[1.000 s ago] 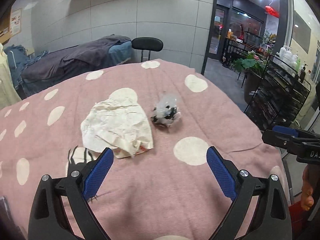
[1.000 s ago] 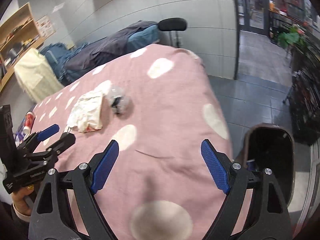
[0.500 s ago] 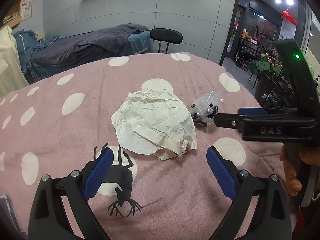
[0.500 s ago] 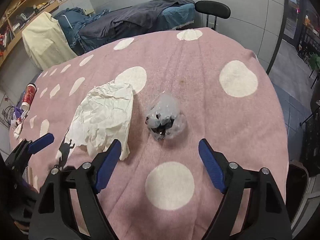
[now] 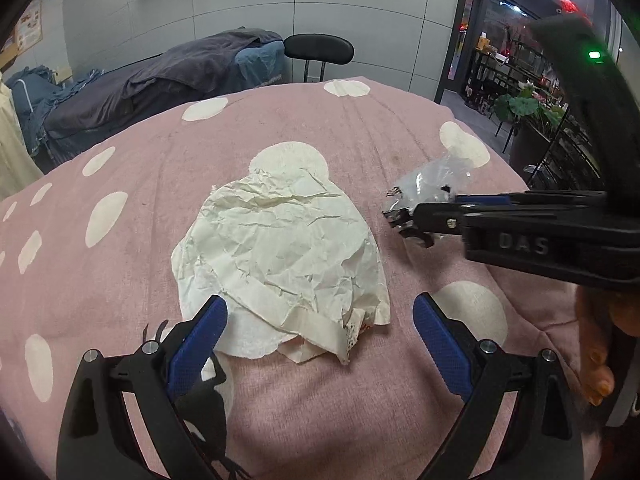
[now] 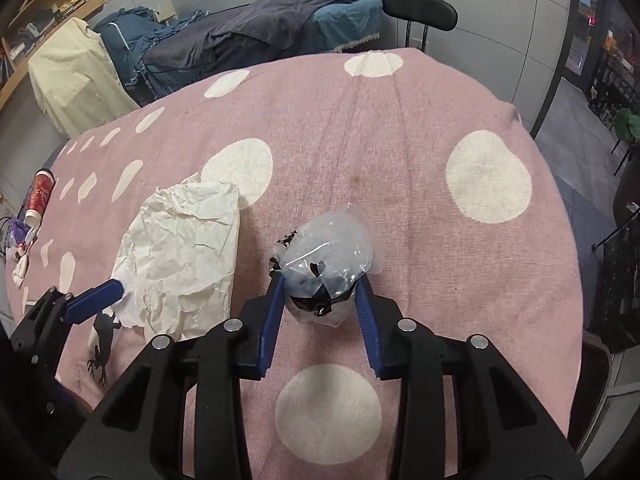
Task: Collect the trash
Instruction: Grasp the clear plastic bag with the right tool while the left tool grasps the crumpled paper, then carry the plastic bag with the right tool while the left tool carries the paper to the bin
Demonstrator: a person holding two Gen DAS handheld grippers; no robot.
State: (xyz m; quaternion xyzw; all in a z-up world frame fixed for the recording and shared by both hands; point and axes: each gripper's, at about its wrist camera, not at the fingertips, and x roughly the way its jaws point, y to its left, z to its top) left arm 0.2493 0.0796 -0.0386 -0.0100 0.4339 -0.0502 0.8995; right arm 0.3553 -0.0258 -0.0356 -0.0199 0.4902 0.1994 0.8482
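A crumpled cream paper wrapper (image 5: 280,264) lies on the pink polka-dot cloth (image 5: 360,140). My left gripper (image 5: 320,320) is open, its blue fingers either side of the wrapper's near edge. A clear plastic wrapper with black bits (image 6: 326,256) lies to the right of the paper (image 6: 180,256). My right gripper (image 6: 322,280) has closed onto the plastic wrapper, a blue finger pressing each side. In the left wrist view the plastic wrapper (image 5: 432,180) shows beside the right gripper's tip (image 5: 424,220). The left gripper shows in the right wrist view (image 6: 96,300).
A red can (image 6: 38,196) and small litter lie at the cloth's far left edge. A black chair (image 6: 420,6) and a bed with dark blankets (image 6: 260,28) stand behind the table. A dark bin (image 6: 596,384) sits on the floor to the right.
My right gripper moved forward and closed its jaws around the plastic wrapper. My left gripper moved closer to the paper wrapper, fingers still apart.
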